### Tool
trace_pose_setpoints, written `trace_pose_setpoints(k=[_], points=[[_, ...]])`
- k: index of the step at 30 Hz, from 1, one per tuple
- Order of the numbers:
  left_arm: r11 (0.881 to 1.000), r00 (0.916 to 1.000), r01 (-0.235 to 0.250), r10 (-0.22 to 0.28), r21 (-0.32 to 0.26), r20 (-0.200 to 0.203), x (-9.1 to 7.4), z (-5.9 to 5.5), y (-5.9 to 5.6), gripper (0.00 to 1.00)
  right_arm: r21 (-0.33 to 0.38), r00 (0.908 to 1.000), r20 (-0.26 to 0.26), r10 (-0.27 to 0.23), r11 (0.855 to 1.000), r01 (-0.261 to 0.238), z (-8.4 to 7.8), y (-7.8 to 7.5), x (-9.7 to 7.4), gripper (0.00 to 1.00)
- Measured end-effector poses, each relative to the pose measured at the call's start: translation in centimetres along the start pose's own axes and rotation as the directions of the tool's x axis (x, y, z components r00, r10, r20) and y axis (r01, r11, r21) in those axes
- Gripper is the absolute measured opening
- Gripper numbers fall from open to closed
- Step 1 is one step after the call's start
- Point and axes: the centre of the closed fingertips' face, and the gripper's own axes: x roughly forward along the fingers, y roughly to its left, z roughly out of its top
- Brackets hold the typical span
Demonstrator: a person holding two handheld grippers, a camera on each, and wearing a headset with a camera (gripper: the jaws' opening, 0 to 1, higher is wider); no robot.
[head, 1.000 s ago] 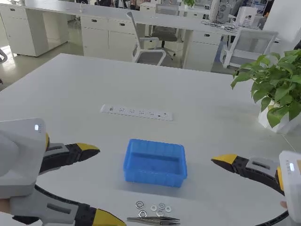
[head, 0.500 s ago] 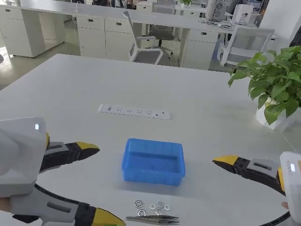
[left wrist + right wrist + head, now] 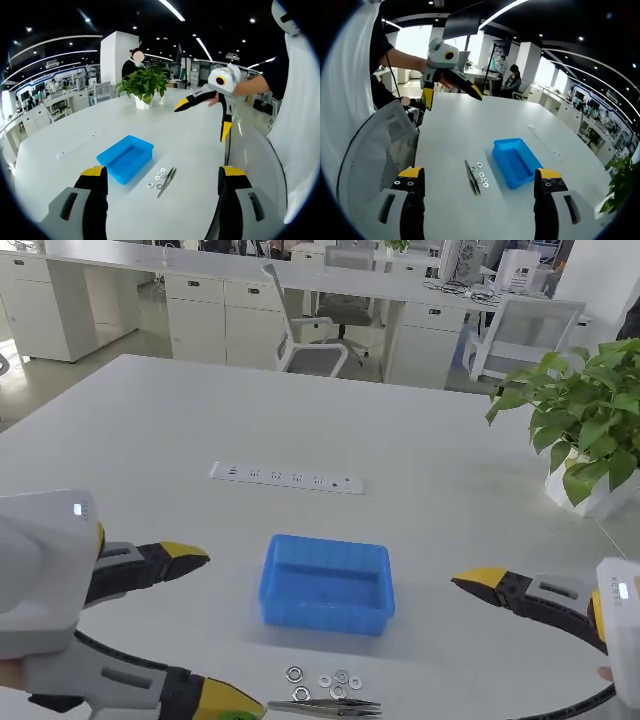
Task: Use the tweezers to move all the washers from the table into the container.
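Observation:
A blue plastic container (image 3: 322, 616) stands empty on the white table. In front of it, near the table's front edge, lie several small metal washers (image 3: 325, 680) and, just below them, the steel tweezers (image 3: 326, 705). My left gripper (image 3: 230, 632) hovers open to the left of the container, with nothing between its yellow-tipped fingers. My right gripper (image 3: 480, 173) is open too, off to the right; its upper finger (image 3: 500, 588) points toward the container. The left gripper view shows the container (image 3: 125, 157), the washers (image 3: 157, 176) and the tweezers (image 3: 166, 179) ahead.
A white power strip (image 3: 288, 478) lies behind the container. A potted plant (image 3: 585, 430) stands at the table's right edge. Office chairs (image 3: 310, 335) and desks are beyond the far edge. A mesh chair back (image 3: 365, 150) is close to me.

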Motion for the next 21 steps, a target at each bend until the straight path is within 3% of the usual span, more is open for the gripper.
trace_pose_setpoints(k=[7, 21], points=[[0.999, 0.9993, -0.027, 0.028, -0.041, 0.025, -0.10, 0.37, 0.82, 0.95, 0.002, 1.0000, -0.006, 0.004, 1.000, -0.004, -0.16, 0.18, 0.00, 0.90], [0.998, 0.9992, -0.036, 0.035, 0.045, 0.017, 0.23, 0.08, 0.82, 0.99, 0.000, 0.9998, -0.015, 0.014, 1.000, -0.014, -0.30, 0.33, 0.23, 0.90]])
